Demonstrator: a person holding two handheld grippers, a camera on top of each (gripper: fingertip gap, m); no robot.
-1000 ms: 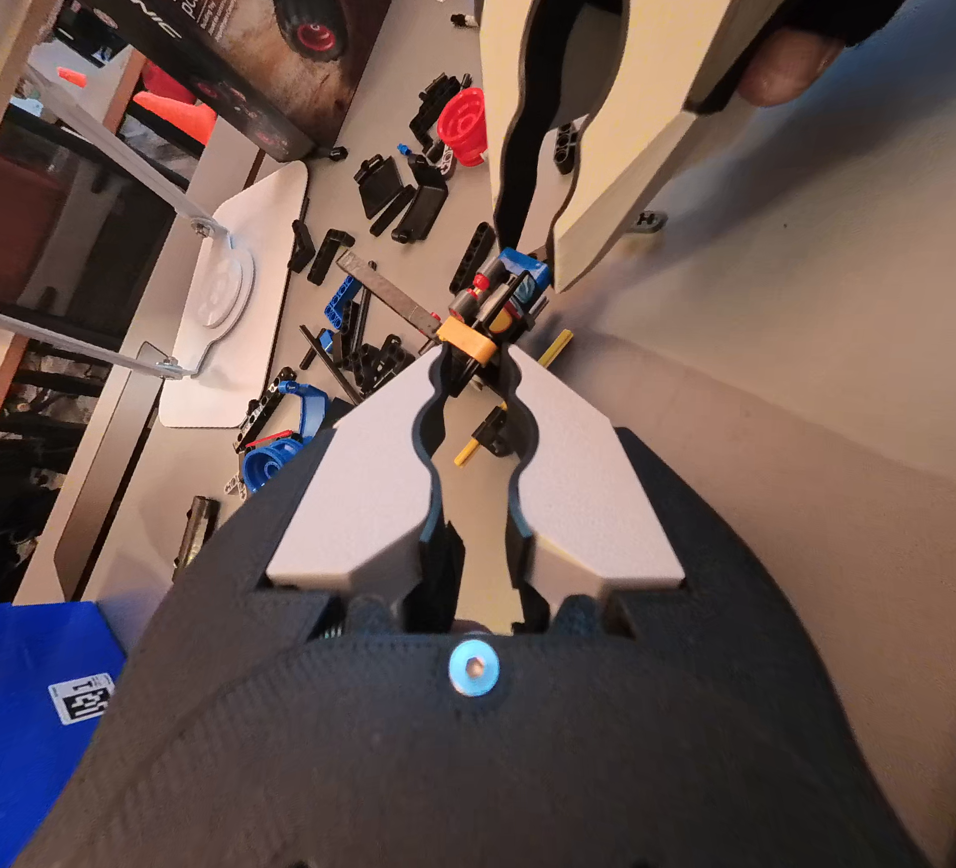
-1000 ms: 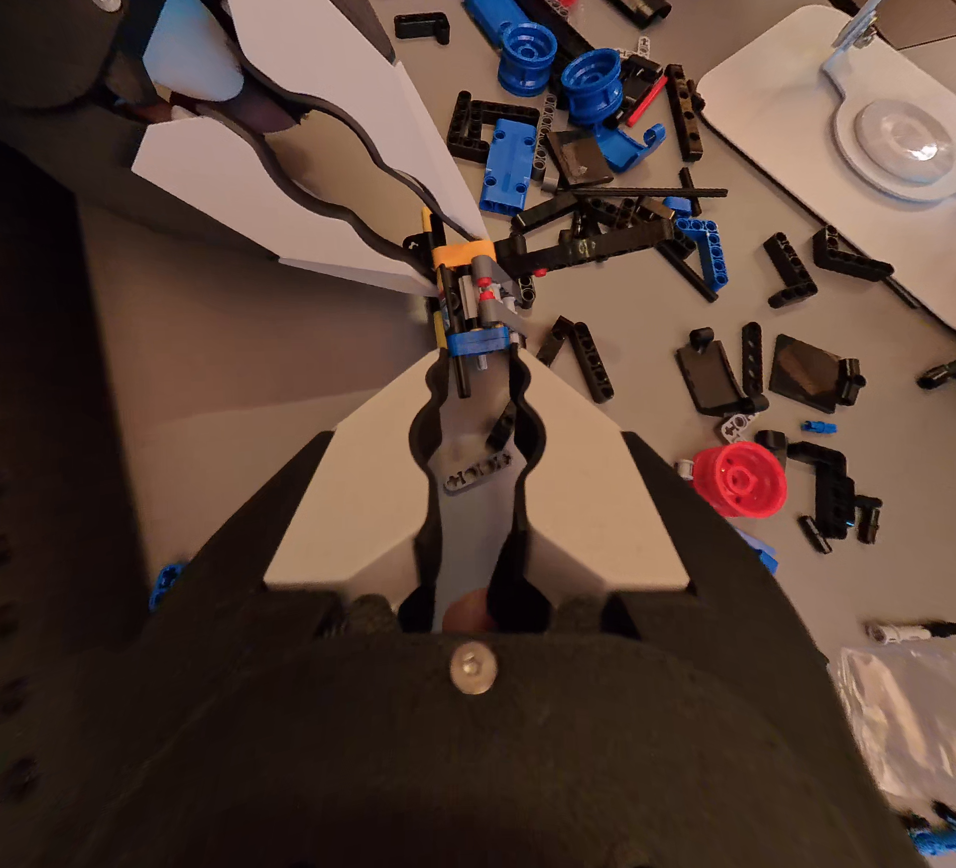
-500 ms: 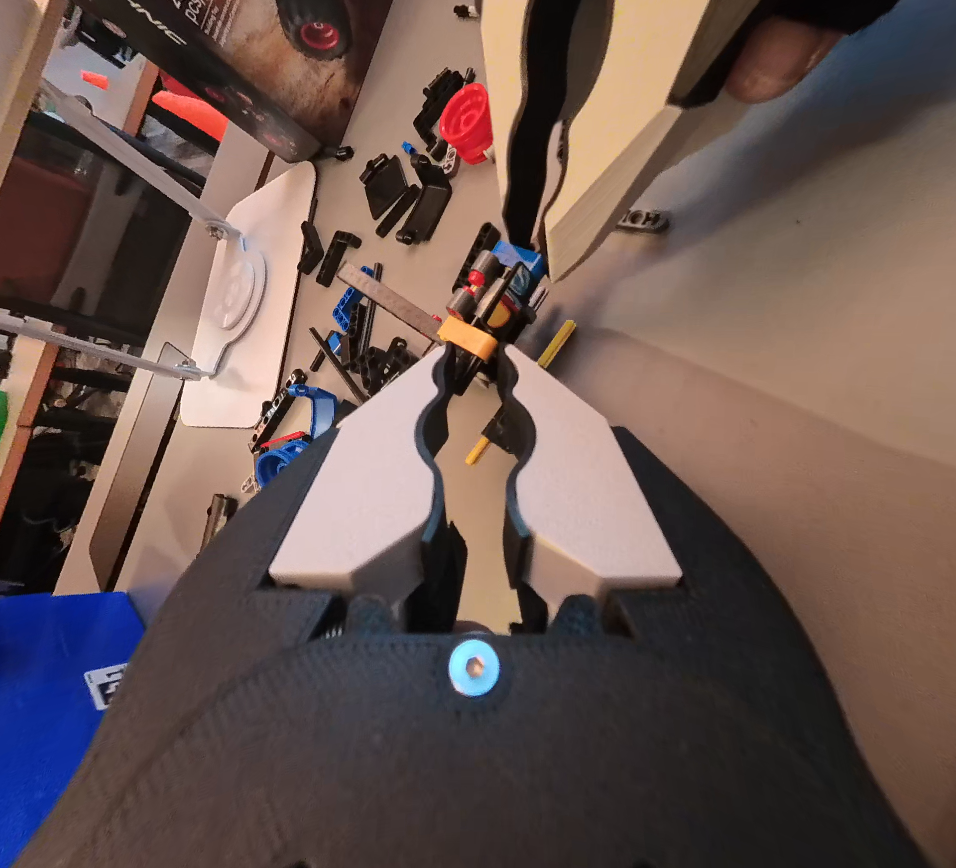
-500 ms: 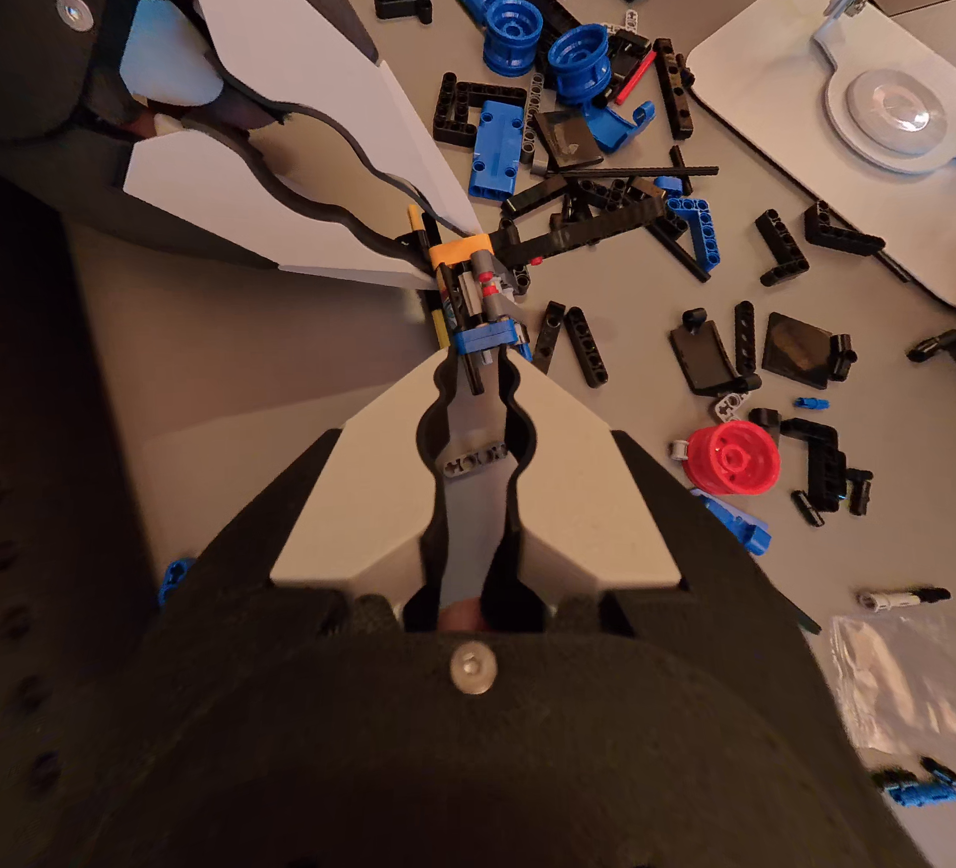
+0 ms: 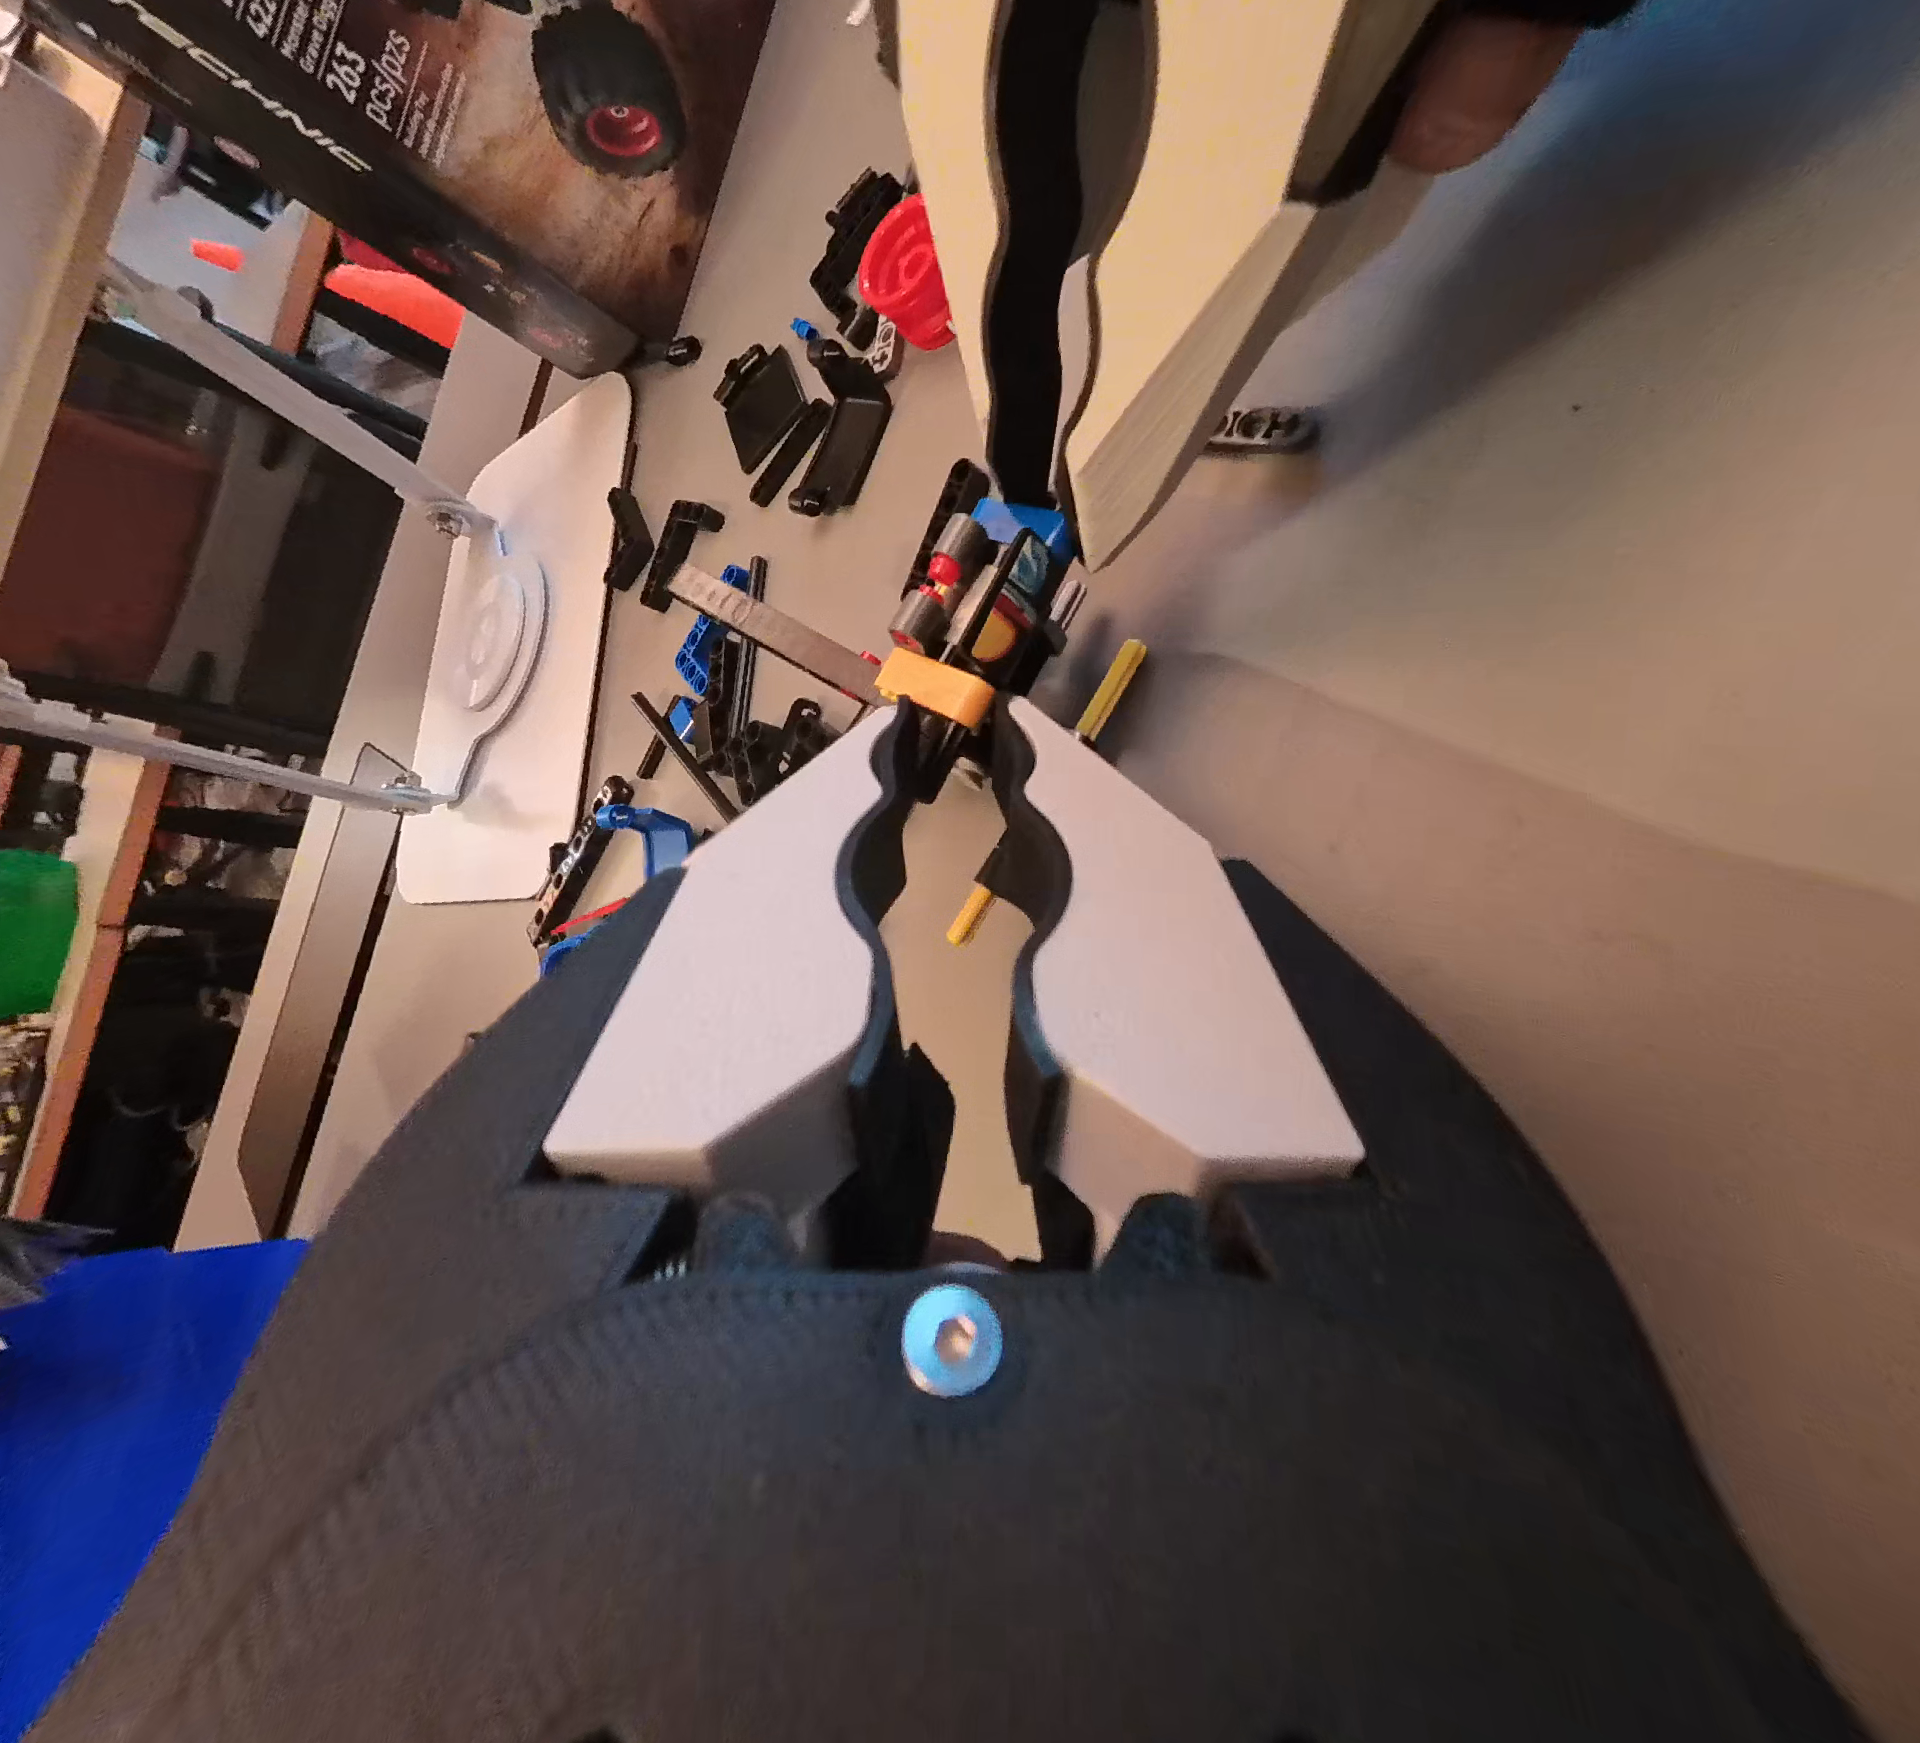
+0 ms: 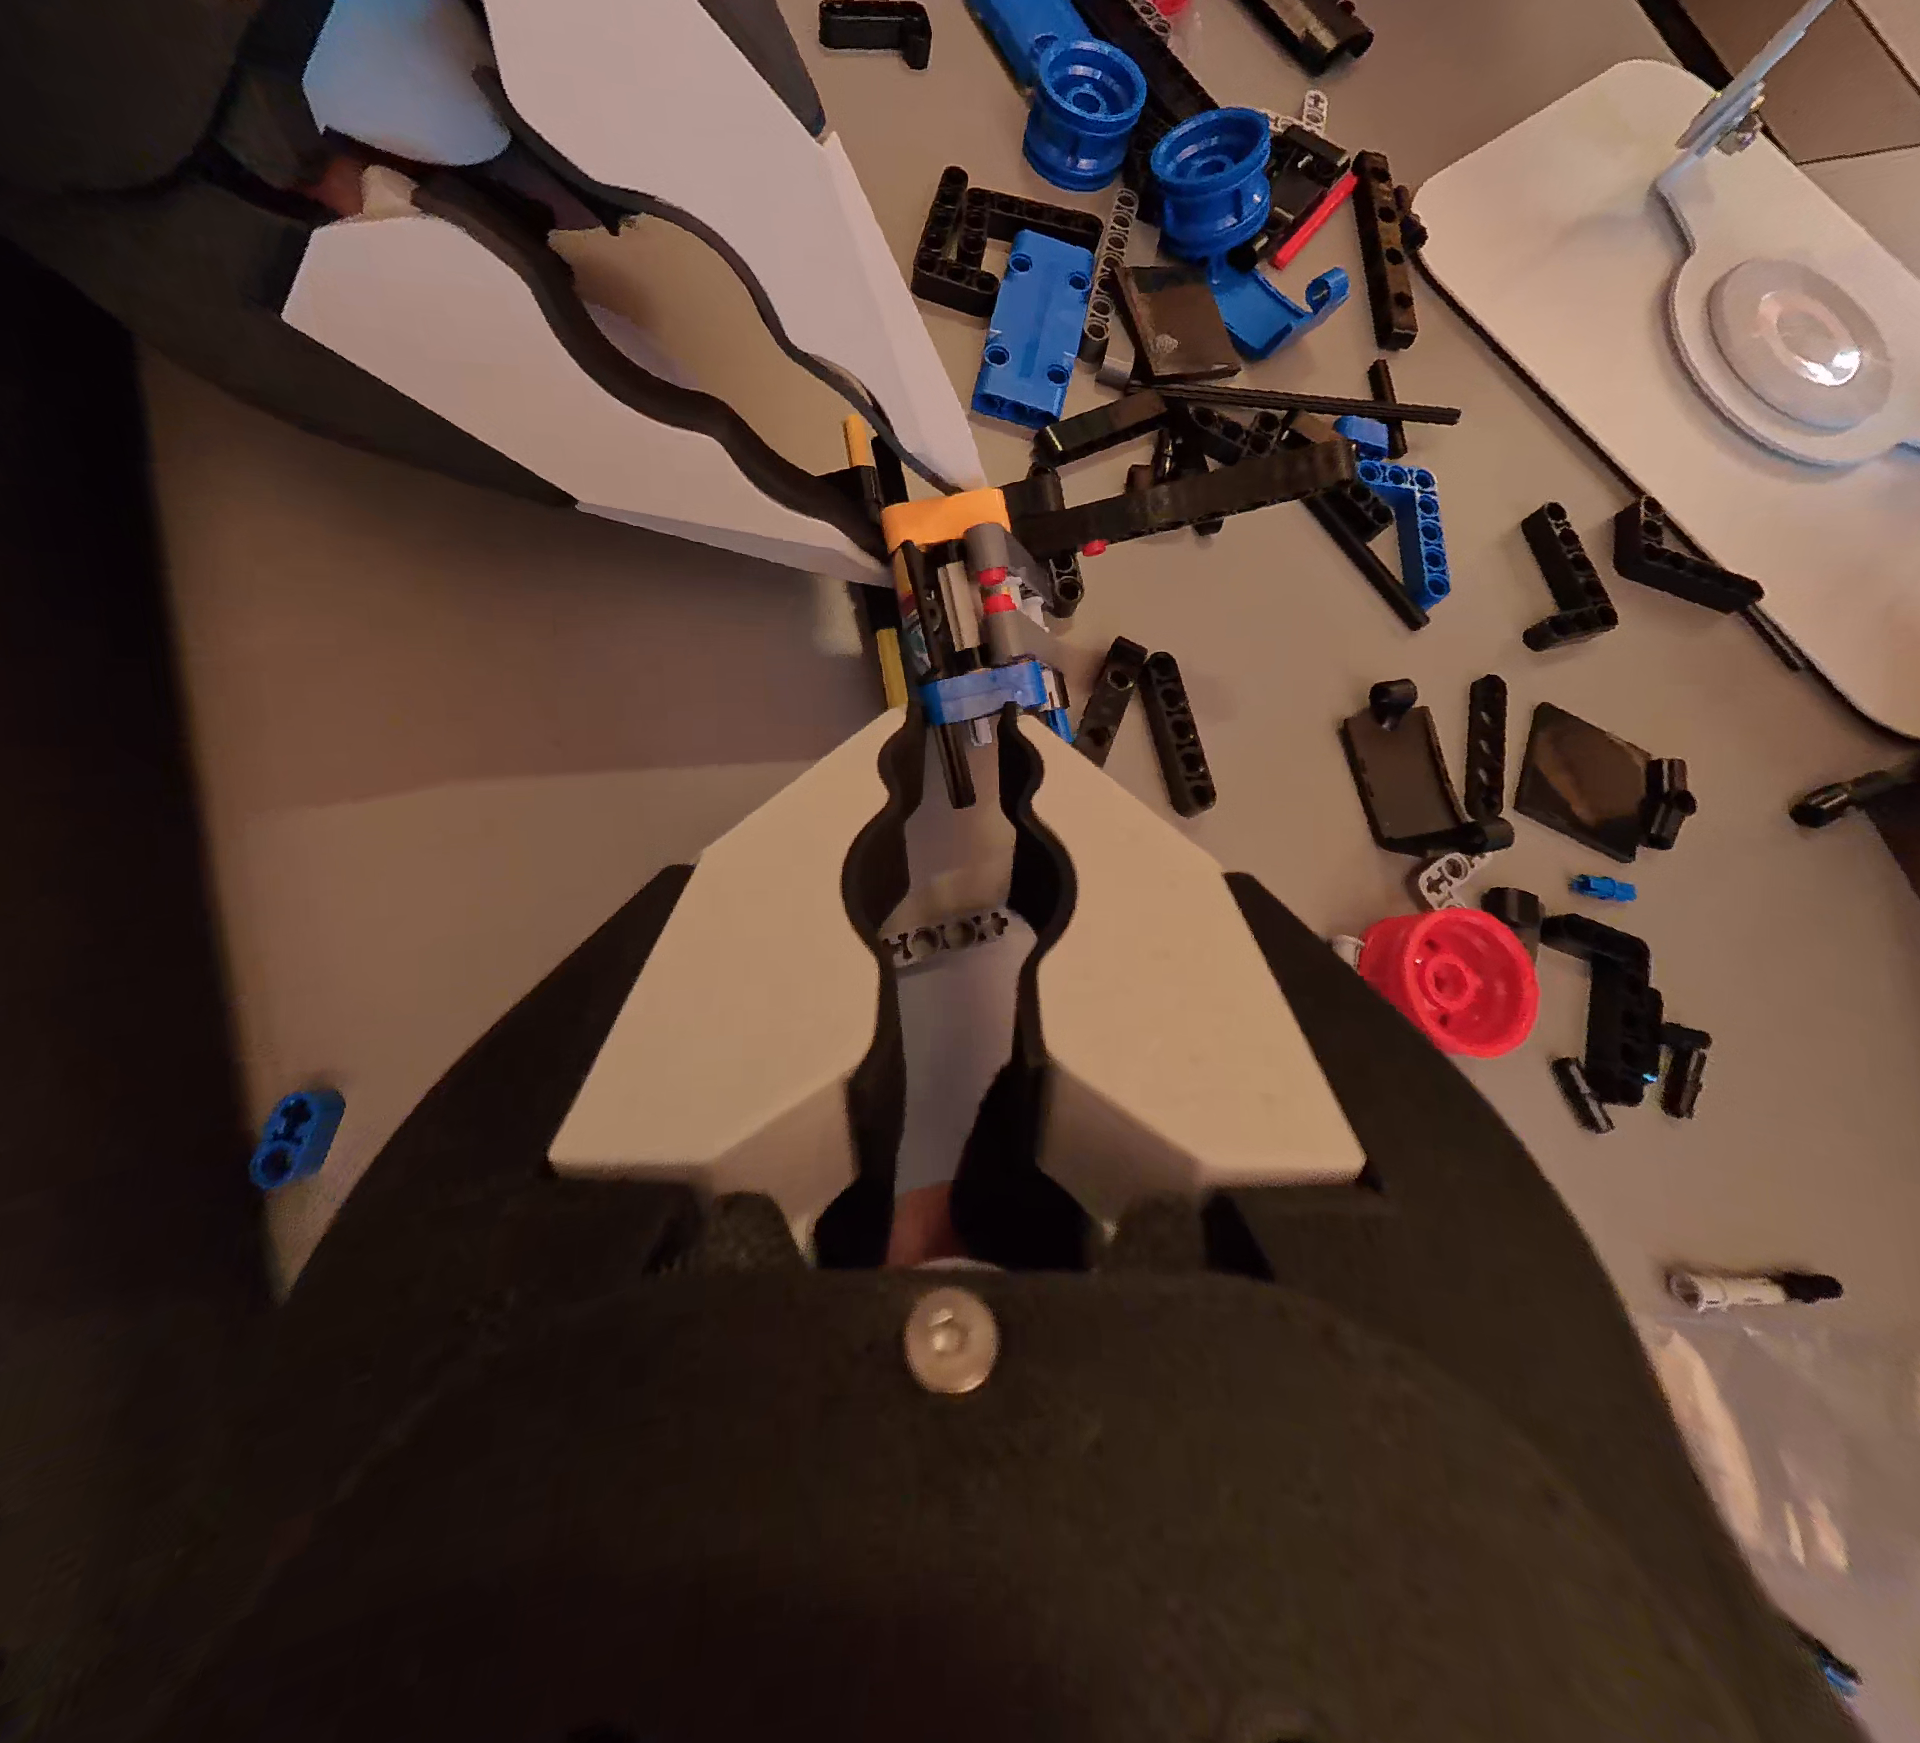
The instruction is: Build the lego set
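Since earlier frame: little moves, both grips hold. Left hand-held gripper (image 5: 951, 743) pinches assembly's (image 6: 961, 613) orange end; right hand-held gripper (image 6: 961, 737) clamps blue end, steadying it above bench (image 6: 520, 706). Loose parts (image 6: 1226, 405) at 2 o'clock.

- Both views were dim and warm-toned, the right wrist view darker.
- A deep shadow covered the left side of the table (image 6: 436, 758).
- Glare sat on the white stand base (image 6: 1787, 343).
- Wide-angle distortion bent the edges of both views.
- The set's box (image 5: 416, 62) was sharp, while the fingertip (image 5: 1455, 93) at the top right was blurred.
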